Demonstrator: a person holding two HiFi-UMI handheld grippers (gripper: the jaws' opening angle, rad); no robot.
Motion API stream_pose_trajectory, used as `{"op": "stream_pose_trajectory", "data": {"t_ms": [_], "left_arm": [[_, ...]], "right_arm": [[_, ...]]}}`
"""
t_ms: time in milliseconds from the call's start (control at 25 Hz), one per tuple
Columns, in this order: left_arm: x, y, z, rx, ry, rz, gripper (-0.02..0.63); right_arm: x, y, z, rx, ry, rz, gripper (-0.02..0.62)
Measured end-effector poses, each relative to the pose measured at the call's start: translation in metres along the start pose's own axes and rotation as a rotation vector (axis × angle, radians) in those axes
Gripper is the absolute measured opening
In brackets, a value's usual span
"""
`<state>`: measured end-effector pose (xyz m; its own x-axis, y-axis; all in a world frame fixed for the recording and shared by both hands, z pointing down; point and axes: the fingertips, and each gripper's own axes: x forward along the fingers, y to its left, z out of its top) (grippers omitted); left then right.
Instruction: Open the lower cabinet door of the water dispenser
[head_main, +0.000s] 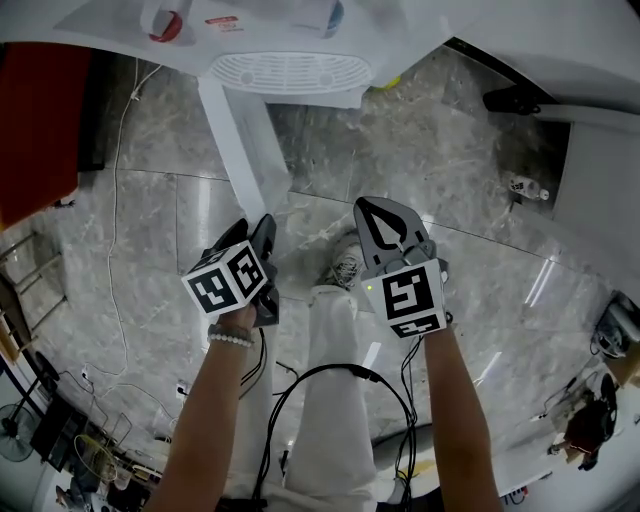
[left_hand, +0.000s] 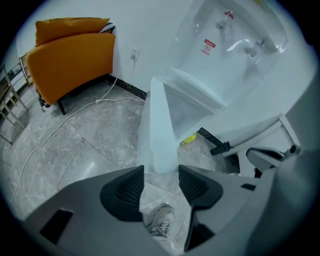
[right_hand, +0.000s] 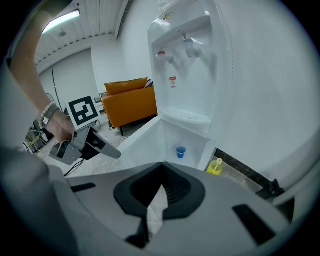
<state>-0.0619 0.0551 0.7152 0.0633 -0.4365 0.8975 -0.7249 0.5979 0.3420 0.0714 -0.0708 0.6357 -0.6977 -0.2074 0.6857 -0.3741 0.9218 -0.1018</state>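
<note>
Head view, looking down. The dispenser (head_main: 290, 70) stood at the top of the frame against the wall, its lower door (head_main: 243, 140) already swung out over the marble floor (head_main: 150, 220). The left gripper (head_main: 266, 228) and right gripper (head_main: 378, 208) were held side by side just short of the door, above the person's shoe (head_main: 345, 268).

Left gripper view. The jaws stood wide apart with nothing clamped. The door's free edge lined up with the gap just past the tips, and neither pad pressed on it. An orange sofa (left_hand: 70, 60) stood at the wall to the left, with a white cable (left_hand: 75, 117) trailing across the floor.

Right gripper view. The jaws were closed together and empty. Beyond them the cabinet lay open. A blue cup (right_hand: 180, 151) sat inside it, and a yellow bottle (right_hand: 215, 166) stood on the floor just to the right of the dispenser's base. The left gripper appeared at the left, beside the opened door; contact could not be judged from this view.
</note>
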Motion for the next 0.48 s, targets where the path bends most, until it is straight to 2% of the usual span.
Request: {"op": "stream_pose_trajectory", "data": {"t_ms": [200,360,480], "left_arm": [[-0.012,0.025,0.005,0.013,-0.015,0.031,0.214],[-0.02,0.05,0.008,0.014,-0.027,0.068,0.173],[-0.025,0.07,0.017,0.032,-0.035,0.087,0.175]], "right_arm": [[0.005,0.017,0.003,-0.012,0.01,0.007,0.003],[0.009,0.032,0.007,-0.023,0.015,0.014,0.003],[0.015,0.042,0.012,-0.027,0.017,0.016,0.003]]}}
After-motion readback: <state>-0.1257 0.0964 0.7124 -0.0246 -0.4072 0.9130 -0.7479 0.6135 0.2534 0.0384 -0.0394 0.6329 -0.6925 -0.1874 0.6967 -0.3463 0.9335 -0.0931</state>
